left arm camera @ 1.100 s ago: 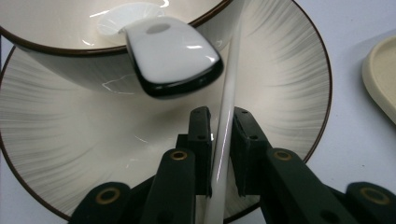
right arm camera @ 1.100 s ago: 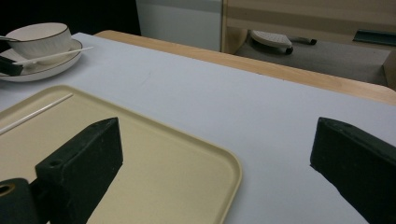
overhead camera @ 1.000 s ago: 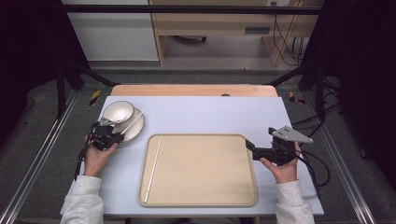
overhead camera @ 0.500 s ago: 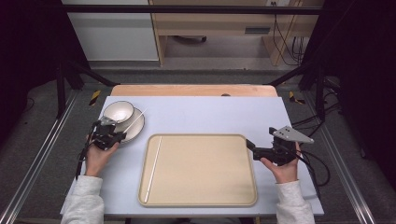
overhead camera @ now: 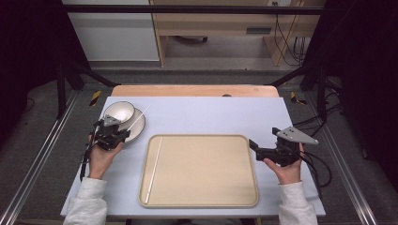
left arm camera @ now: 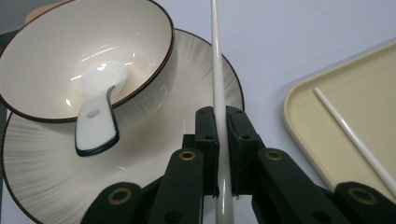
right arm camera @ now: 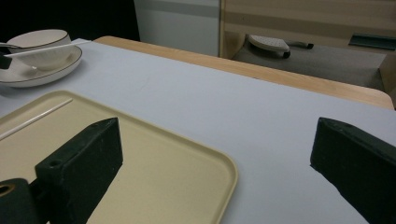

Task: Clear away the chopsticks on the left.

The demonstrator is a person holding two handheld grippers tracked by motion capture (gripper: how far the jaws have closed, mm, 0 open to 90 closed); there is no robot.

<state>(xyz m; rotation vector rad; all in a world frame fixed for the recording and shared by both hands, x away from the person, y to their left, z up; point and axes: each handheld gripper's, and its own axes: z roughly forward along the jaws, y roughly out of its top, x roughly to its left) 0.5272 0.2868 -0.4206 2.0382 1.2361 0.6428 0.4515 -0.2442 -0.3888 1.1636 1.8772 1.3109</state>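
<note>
My left gripper is shut on a thin white chopstick, held over a cream plate. On that plate stands a white bowl with a white spoon in it. From above, the left gripper is at the plate's near edge, and the chopstick slants up and to the right. A second chopstick lies along the left side of the beige tray. My right gripper stands open at the tray's right edge, and nothing lies between its jaws.
A pale blue mat covers the table, with a wooden strip along its far edge. Dark frame rails run along both sides. Behind the table stand a white cabinet and wooden furniture.
The left gripper has risen a little and shifted to the right with the chopstick clamped in it. The right gripper has kept still.
</note>
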